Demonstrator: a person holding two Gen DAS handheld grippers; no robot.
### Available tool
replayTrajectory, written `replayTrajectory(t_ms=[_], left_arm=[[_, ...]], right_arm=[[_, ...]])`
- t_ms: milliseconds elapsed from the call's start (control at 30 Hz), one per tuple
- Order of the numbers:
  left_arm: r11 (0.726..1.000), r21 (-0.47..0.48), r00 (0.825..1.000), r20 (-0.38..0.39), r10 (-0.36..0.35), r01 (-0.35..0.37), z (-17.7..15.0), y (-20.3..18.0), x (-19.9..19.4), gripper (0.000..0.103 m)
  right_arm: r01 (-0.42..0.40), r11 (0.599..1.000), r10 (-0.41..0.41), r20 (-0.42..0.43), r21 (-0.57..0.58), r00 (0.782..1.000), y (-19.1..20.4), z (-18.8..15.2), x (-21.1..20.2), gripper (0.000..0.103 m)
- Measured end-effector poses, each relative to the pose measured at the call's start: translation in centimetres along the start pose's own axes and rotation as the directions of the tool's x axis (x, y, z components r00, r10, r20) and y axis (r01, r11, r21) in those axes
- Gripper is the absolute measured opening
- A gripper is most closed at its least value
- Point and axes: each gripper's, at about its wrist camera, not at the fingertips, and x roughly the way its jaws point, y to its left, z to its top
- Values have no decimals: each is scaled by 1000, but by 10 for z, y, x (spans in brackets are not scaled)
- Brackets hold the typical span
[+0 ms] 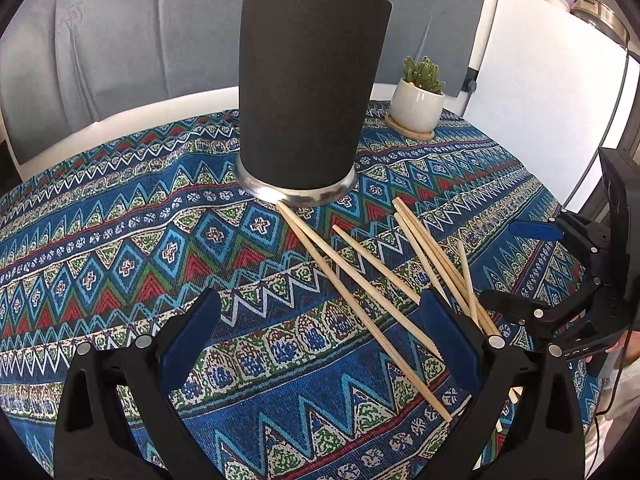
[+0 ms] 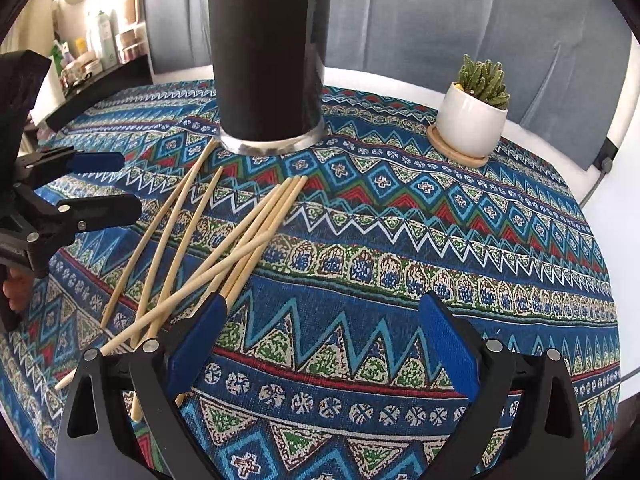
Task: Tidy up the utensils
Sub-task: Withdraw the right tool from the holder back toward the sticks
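While we hold both grippers wide open and empty, left gripper (image 1: 320,336), right gripper (image 2: 324,340), chopsticks (image 1: 360,276) spread just before the black cup (image 1: 308,84), on our patterned cloth (image 1: 120,240)

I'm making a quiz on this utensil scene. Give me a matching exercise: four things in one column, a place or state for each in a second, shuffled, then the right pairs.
Things:
1. black holder
2. chopsticks
3. potted succulent
4. left gripper

Places or states:
A. on a round wooden coaster
B. open, holding nothing
C. upright on a metal base, one stick tip showing above the rim
D. lying loose and crossed on the patterned tablecloth

Pairs: 1-C, 2-D, 3-A, 4-B
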Motion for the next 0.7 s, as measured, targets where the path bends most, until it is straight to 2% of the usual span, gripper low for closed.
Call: replayTrajectory(t_ms=[333,433,567,633,700], left_arm=[[999,-23,997,-71,23,-25,-4,2,13,97],[999,-2,996,-80,50,-50,-5,-2,16,97],[994,46,990,-99,100,-96,-7,-9,19,97],[989,82,986,-109,129,-121,-7,-13,21,97],[990,80,986,-109,128,-120,-7,-13,21,98]], right_arm=[[-32,999,32,-7,14,999,-1,4,5,93],[-32,999,33,-16,38,999,-3,5,8,94],[16,999,-14,-46,42,999,-4,5,12,95],[4,997,-1,-51,71,999,-8,4,13,95],[-10,995,16,-64,96,998,-11,4,16,95]])
